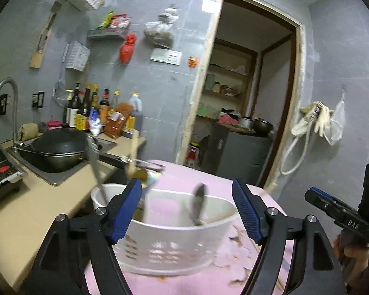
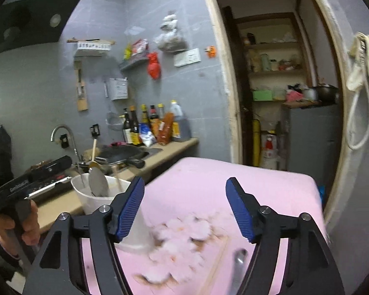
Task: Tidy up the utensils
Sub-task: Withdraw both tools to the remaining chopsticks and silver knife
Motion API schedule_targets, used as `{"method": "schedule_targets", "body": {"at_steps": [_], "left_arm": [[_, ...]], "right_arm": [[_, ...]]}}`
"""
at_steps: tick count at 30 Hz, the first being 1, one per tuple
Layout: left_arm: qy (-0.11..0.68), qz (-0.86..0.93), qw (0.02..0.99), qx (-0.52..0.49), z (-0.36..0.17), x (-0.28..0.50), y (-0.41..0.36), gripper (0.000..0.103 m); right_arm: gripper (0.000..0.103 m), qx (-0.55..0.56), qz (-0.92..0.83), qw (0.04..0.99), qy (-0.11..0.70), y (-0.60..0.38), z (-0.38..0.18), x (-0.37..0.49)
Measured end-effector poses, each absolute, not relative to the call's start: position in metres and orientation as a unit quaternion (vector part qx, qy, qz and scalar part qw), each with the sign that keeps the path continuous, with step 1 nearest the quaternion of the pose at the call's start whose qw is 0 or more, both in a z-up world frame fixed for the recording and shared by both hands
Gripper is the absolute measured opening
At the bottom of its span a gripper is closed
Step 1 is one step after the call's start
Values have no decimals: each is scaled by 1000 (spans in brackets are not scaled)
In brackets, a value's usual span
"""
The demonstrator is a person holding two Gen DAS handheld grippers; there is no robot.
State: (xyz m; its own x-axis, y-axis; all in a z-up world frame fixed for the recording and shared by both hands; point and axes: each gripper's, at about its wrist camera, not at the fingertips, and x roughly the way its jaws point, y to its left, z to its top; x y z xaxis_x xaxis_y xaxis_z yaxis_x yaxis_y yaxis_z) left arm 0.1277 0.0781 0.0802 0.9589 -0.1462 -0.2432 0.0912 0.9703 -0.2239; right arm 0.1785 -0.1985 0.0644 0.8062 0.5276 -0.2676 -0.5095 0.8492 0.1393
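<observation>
The right gripper (image 2: 184,209) hangs with jaws apart over the pink cloth (image 2: 233,179); a spoon (image 2: 238,260) lies below, a white tub (image 2: 86,196) at left.

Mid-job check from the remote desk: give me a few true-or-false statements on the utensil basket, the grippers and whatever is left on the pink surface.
1. The white plastic utensil basket stands on the pink padded surface. True.
2. The left gripper is shut on a spoon. False: its jaws stand open with nothing pressed between the pads.
3. Utensils already stand in the basket, among them a wooden-handled ladle. True.
4. The right gripper is clamped on the basket rim. False: it is open, aimed over the pink surface beside the basket.
5. A metal spoon lies on the pink surface near the right gripper. True, though it is blurred.
6. The black wok sits on the pink surface. False: it sits in the sink.
</observation>
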Motion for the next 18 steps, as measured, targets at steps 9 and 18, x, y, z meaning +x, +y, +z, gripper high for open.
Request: {"method": "schedule_targets", "body": {"at_steps": [9, 18], "left_arm": [[177, -107, 974, -89, 63, 116, 31, 76], [311, -167, 935, -40, 20, 130, -34, 76]], "right_arm": [[86, 6, 200, 961, 189, -251, 45, 151], [86, 0, 158, 935, 316, -280, -14, 143]]}}
